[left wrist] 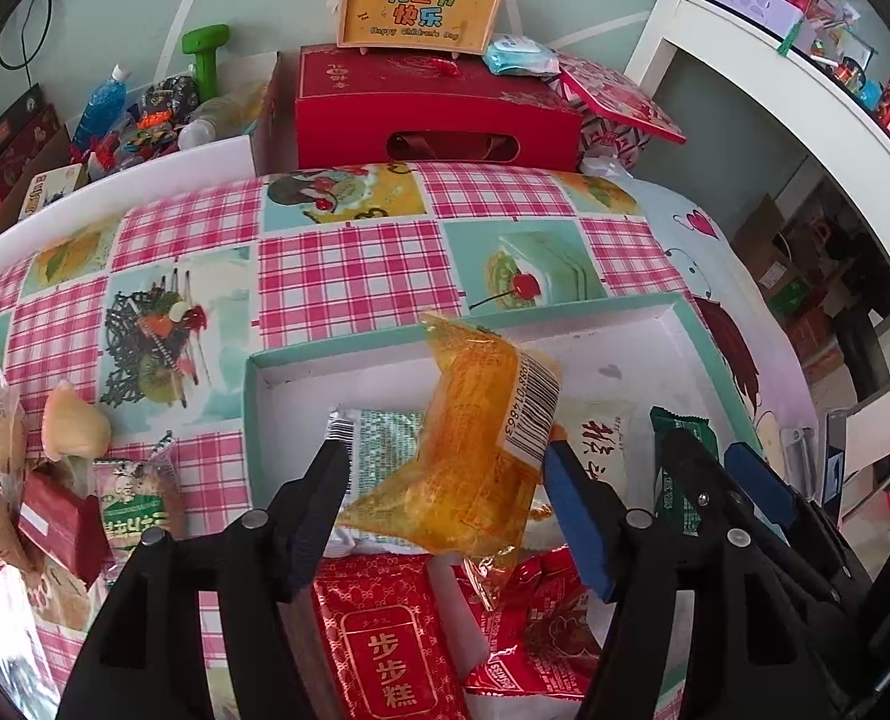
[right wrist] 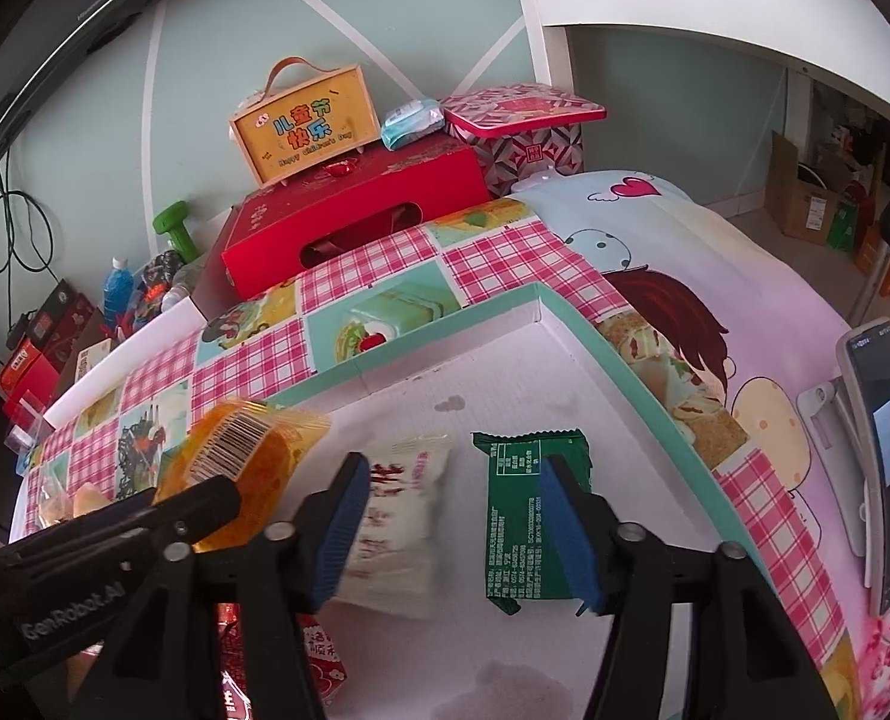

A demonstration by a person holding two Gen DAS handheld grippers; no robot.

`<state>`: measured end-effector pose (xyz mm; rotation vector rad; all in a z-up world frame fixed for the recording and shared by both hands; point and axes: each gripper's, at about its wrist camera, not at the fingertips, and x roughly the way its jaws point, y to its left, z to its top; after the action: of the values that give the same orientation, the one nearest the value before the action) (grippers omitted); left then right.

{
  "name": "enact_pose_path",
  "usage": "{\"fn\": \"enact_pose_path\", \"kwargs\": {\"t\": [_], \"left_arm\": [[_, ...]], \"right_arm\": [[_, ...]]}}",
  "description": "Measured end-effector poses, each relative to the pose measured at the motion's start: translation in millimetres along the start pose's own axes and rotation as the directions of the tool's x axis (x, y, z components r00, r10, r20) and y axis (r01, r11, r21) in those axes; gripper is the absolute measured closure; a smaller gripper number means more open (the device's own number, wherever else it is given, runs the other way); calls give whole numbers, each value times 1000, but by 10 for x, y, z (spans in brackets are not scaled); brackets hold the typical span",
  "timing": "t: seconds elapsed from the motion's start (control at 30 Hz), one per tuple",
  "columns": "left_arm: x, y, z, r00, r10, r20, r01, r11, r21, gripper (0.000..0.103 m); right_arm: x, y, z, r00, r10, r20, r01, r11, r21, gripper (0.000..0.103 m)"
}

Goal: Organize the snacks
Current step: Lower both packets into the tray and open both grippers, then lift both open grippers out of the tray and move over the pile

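two black claws low over the teal-rimmed box [left wrist: 679,324], packets right under the fingers. left claw [left wrist: 445,480] standing fairly wide around the orange packet [left wrist: 475,438], barcode up; pads either side of it, hard to tell whether either pad presses, so reads as a packet being let go into the box rather than gripped. right claw [right wrist: 451,528] spread to a middling gap, nothing clamped, one blue pad over the edge of the white packet [right wrist: 397,516], the other over the edge of the green packet [right wrist: 523,516], both lying flat on the box floor. nearer than the orange packet, inside the box, red packets [left wrist: 391,642] and a silver one [left wrist: 379,450] already laid down.

step in hand, by the look of it: placing snacks into the box, several in, more to fetch. outside the box, beyond its left wall, loose snacks waiting on the checked cloth of the surface [left wrist: 349,264]: a green-labelled packet [left wrist: 133,510], a pale bun [left wrist: 73,426], a dark red bar [left wrist: 55,522].

next move probably calls for lifting the left claw clear without dragging the orange packet, then reaching past the box's left wall.

in the way: the box wall itself, and the two claws close together. beyond the box's far wall, a big red gift box [left wrist: 433,114] with a yellow sign [left wrist: 421,6], well apart. right of the box, a phone on a stand [right wrist: 883,462], near the right claw's path.
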<state>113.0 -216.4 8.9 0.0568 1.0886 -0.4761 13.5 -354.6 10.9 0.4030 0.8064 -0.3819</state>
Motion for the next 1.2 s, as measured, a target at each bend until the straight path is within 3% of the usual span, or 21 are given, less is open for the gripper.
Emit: {"fn": "enact_pose_path", "kwargs": {"t": [0.13, 0.3, 0.43, 0.93, 1.2], "left_arm": [[-44, 77, 16, 999, 48, 5, -48, 999, -20, 25], [-64, 166, 38, 999, 48, 8, -48, 998, -51, 24], [-115, 225, 56, 998, 48, 30, -46, 996, -79, 24], [-72, 560, 65, 991, 128, 40, -117, 969, -219, 24], [39, 567, 35, 992, 122, 7, -118, 970, -214, 23]], "right_arm": [[23, -1, -4, 1000, 6, -11, -6, 1000, 1, 25], [36, 15, -10, 1000, 4, -13, -4, 1000, -11, 17], [47, 18, -13, 1000, -1, -14, 1, 1000, -14, 0], [70, -3, -28, 1000, -6, -20, 6, 1000, 1, 0], [80, -9, -32, 1000, -10, -26, 10, 1000, 13, 0]]}}
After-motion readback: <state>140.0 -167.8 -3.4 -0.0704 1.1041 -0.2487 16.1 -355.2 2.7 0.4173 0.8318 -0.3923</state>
